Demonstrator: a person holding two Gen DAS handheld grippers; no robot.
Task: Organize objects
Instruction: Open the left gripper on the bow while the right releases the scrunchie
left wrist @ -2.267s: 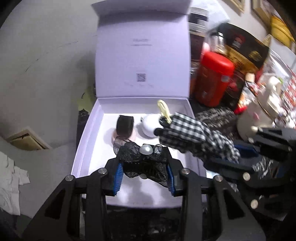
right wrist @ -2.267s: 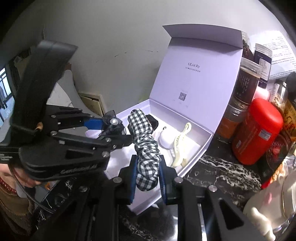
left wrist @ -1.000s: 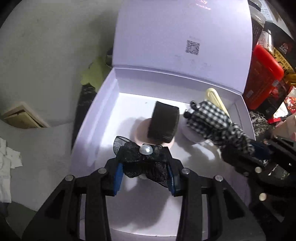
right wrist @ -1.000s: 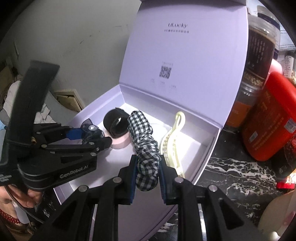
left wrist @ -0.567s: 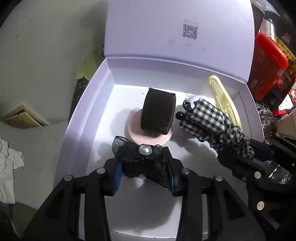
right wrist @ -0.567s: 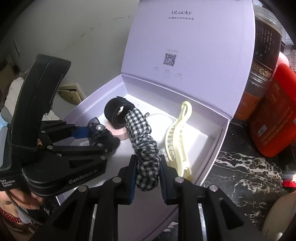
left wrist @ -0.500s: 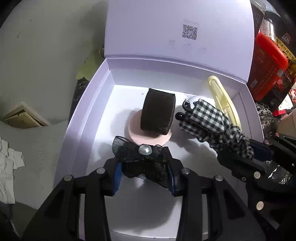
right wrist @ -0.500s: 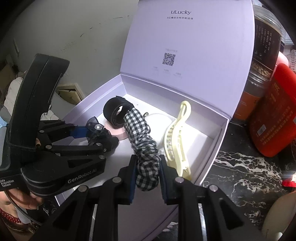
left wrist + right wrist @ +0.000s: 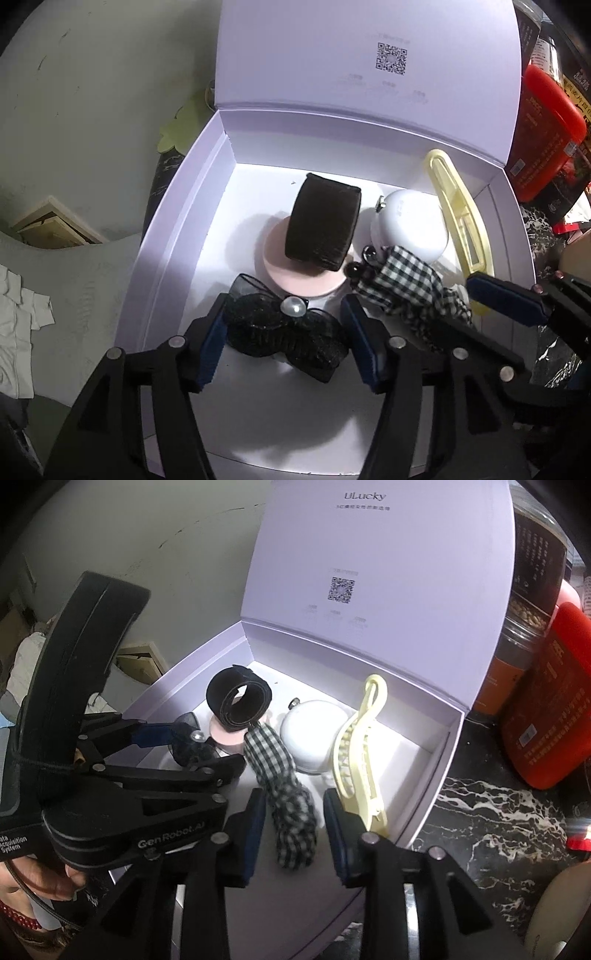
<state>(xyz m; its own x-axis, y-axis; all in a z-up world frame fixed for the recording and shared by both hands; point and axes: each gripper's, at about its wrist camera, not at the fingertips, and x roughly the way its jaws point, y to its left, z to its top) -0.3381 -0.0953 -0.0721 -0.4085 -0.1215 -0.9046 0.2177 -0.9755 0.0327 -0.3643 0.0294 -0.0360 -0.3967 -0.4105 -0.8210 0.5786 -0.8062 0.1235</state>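
While both grippers angle down into the lavender box [image 9: 177, 206], the left gripper [image 9: 284, 341] and right gripper [image 9: 293, 821] stand spread; black lace bow [image 9: 280, 328] and gingham scrunchie [image 9: 288, 794] lie loose between their fingers, at 6 o'clock.

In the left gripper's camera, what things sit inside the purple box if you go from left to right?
Black lace bow → pink round disc with the black band roll on it → white round case → yellow hair claw clip. The checked scrunchie overlaps several, so it is left out.
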